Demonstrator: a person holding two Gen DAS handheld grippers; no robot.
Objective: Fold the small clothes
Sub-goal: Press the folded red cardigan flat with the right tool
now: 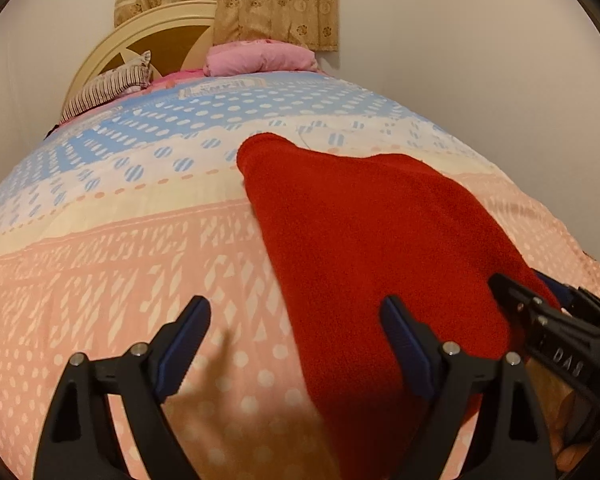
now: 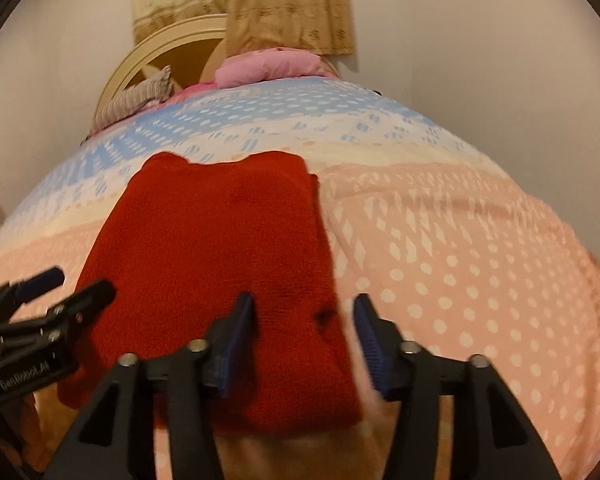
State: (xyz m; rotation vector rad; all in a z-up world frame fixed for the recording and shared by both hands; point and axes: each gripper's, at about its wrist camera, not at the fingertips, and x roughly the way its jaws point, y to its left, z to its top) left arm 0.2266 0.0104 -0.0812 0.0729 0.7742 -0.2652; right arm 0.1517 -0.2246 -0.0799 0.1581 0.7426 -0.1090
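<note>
The red garment (image 2: 216, 264) lies folded lengthwise on the bedspread (image 2: 460, 264), near its front edge. My left gripper (image 1: 296, 344) gapes wide and empty at its left border; my right gripper (image 2: 304, 336) stands part-open, empty, over the near right corner. For a tidy fold, I judge both should pinch matching near corners.

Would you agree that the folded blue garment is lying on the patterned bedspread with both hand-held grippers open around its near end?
Not quite: the folded garment is red, not blue, as the right wrist view shows. It does lie on the patterned bedspread, with the left hand-held gripper and right hand-held gripper open.
</note>
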